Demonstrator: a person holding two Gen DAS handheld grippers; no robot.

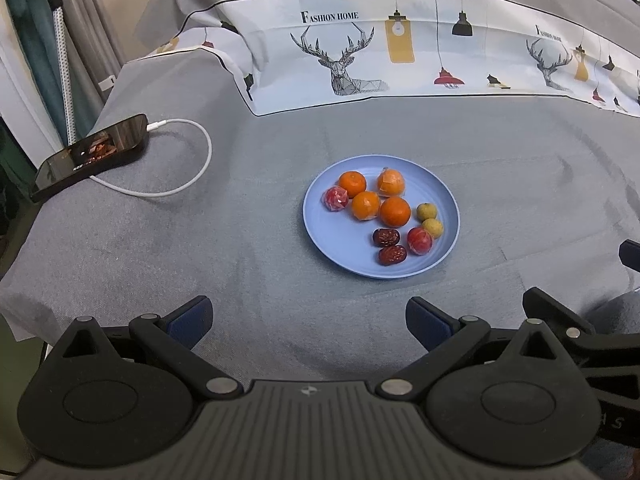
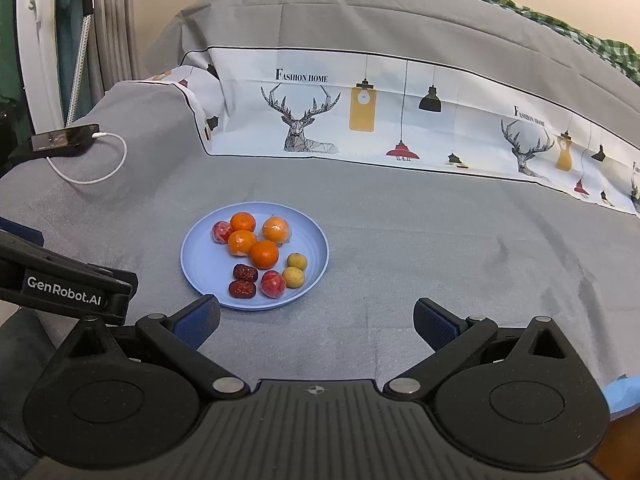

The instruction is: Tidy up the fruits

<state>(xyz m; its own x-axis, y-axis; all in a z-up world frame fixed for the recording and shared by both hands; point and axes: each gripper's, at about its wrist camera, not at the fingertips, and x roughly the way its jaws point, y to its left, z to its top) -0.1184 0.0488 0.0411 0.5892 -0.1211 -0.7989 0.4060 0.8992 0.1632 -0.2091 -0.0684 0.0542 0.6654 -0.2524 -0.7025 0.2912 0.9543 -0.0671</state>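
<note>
A blue plate (image 1: 344, 236) (image 2: 204, 256) sits on the grey cloth and holds several oranges (image 1: 395, 211) (image 2: 264, 254), two wrapped red fruits (image 1: 420, 241) (image 2: 274, 284), two dark red dates (image 1: 386, 237) (image 2: 245, 272) and two small yellow-green fruits (image 1: 432, 227) (image 2: 293, 277). My left gripper (image 1: 310, 322) is open and empty, held back from the plate's near edge. My right gripper (image 2: 318, 320) is open and empty, to the right of the plate's near edge. The left gripper's body (image 2: 64, 288) shows at the left of the right wrist view.
A black phone (image 1: 90, 156) (image 2: 66, 138) with a white charging cable (image 1: 188, 168) (image 2: 100, 168) lies at the far left. A printed deer-pattern cloth (image 1: 400, 56) (image 2: 400, 120) rises behind the plate. Curtains and a pole stand at the left edge.
</note>
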